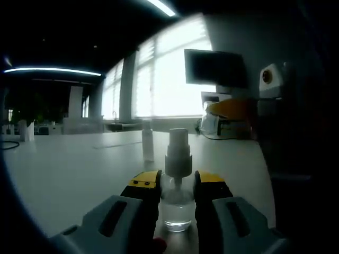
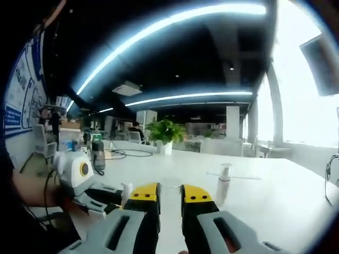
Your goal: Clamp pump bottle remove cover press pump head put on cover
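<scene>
The pump bottle [image 1: 177, 203] is clenched upright on the table [image 1: 69, 174] by the left gripper [image 1: 177, 186] — steadied for pressing — while the right gripper [image 2: 169, 197] is held nearly closed, empty, the cover [image 2: 224, 182] standing beside it.

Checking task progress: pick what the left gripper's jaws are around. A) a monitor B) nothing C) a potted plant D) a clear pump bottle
D: in the left gripper view the left gripper has its yellow-tipped jaws on either side of the clear pump bottle standing on the table, whose white pump head rises above them.
</scene>
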`<state>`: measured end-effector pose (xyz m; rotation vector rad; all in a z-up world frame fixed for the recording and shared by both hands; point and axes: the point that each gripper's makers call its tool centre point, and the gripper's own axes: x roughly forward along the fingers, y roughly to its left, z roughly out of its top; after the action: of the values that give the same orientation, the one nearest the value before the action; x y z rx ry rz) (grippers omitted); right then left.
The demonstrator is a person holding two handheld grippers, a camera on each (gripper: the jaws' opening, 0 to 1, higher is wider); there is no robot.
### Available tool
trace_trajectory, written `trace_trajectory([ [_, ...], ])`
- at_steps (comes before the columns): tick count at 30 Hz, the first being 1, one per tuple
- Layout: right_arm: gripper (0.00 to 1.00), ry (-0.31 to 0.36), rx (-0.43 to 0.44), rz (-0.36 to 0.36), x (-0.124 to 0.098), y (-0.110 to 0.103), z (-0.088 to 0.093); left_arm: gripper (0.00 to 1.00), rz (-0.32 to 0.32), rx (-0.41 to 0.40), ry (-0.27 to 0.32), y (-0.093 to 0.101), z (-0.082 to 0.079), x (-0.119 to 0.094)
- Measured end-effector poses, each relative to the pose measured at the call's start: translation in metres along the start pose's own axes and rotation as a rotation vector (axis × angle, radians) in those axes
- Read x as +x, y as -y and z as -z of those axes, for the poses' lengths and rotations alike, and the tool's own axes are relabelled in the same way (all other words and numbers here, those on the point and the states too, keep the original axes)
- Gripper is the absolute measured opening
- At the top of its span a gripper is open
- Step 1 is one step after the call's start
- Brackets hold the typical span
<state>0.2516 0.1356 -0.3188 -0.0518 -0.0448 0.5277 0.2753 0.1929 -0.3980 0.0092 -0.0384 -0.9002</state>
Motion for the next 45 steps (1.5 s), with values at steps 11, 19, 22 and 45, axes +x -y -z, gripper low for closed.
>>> trace_trajectory([
  [11, 0.1, 0.009, 0.015, -0.068, 0.013, -0.021, -0.016, 0.16, 0.001, 0.0, 0.0, 0.0, 0.0, 0.0],
  [19, 0.1, 0.01, 0.03, -0.088, 0.02, -0.027, -0.021, 0.16, 0.005, 0.0, 0.0, 0.0, 0.0, 0.0],
  [22, 0.1, 0.007, 0.027, -0.099, 0.023, -0.032, -0.022, 0.16, 0.005, -0.001, 0.0, 0.0, 0.0, 0.0],
  [45, 0.1, -0.017, 0.033, -0.153, 0.033, -0.051, -0.018, 0.16, 0.006, 0.0, 0.0, 0.001, 0.0, 0.0],
])
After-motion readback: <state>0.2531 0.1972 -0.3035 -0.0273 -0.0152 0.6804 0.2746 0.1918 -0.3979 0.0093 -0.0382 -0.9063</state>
